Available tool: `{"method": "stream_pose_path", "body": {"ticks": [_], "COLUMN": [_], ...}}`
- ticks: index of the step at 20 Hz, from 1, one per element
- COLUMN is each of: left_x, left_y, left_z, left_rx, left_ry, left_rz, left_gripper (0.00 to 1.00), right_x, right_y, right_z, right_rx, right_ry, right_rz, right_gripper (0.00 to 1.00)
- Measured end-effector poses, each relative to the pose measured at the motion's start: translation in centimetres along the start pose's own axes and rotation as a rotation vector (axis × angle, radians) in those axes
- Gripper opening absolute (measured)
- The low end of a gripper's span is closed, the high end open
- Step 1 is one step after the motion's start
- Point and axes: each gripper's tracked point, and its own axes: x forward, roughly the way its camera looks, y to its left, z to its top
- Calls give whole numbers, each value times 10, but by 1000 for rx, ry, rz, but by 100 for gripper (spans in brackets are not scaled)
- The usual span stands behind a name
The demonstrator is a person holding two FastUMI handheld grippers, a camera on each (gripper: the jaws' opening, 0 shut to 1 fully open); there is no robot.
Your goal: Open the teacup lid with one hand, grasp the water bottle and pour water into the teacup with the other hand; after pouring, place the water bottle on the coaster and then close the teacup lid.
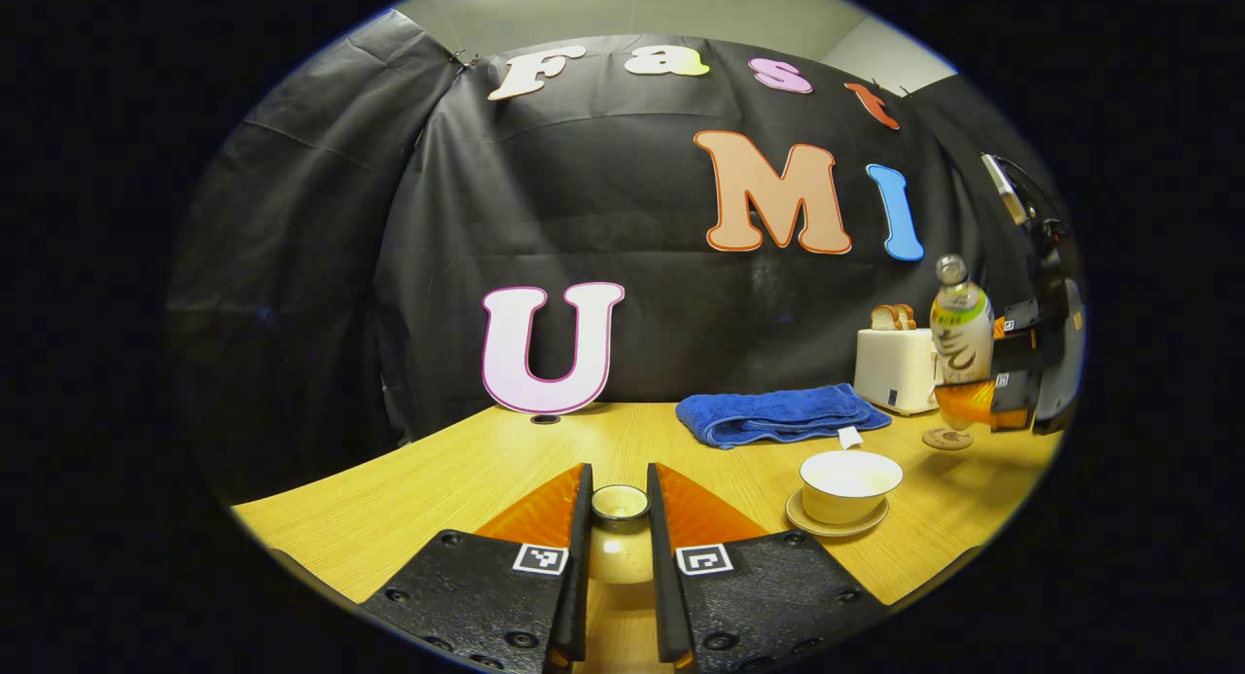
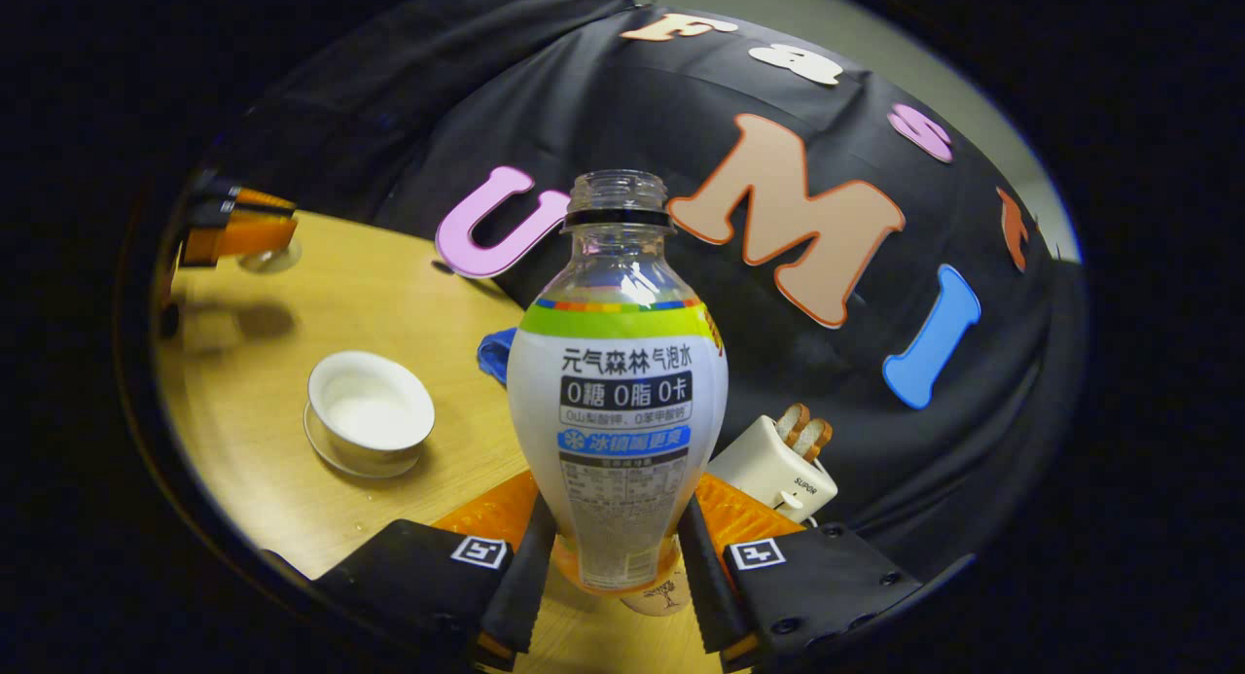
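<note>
Wooden counter [image 1: 409, 499] against black cloth, carrying 1 teacup [image 1: 850, 485] on 1 saucer [image 1: 836, 524], 1 coaster [image 1: 947, 439], 1 blue towel [image 1: 778, 415] and 1 toaster [image 1: 896, 369] with 2 slices of bread [image 1: 893, 316]. Left gripper [image 1: 620, 518] with jaws clamped on 1 teacup lid [image 1: 621, 538], held above the counter, left of the uncovered teacup. Right gripper [image 2: 617, 548] with jaws clamped on 1 water bottle [image 2: 617, 402], capless, long axis upright, mouth pointing up, just above the coaster.
</note>
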Motion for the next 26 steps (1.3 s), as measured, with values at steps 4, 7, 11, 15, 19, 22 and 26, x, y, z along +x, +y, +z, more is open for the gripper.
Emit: {"method": "stream_pose_path", "body": {"ticks": [4,7,11,15,19,22,26], "left_x": [0,0,0,1,0,0,0], "left_y": [0,0,0,0,0,1,0], "left_z": [0,0,0,0,0,0,0], "left_rx": [0,0,-1,0,0,0,-1], "left_ry": [-1,-1,-2,-1,-1,-1,-2], "left_rz": [2,1,2,2,2,2,2], "left_gripper": [26,26,25,26,25,25,26], "right_x": [9,21,38,51,58,65,66], "right_y": [-53,-86,-105,-100,-94,-87,-83], "right_z": [-10,-29,-64,-102,-110,-122,-118], "right_rx": [297,451,590,567,612,571,579], "right_ry": [-12,-14,18,82,87,122,101], "right_rz": [-33,-67,-77,-98,-91,-91,-92], "right_gripper": [68,67,66,68,69,69,70]}}
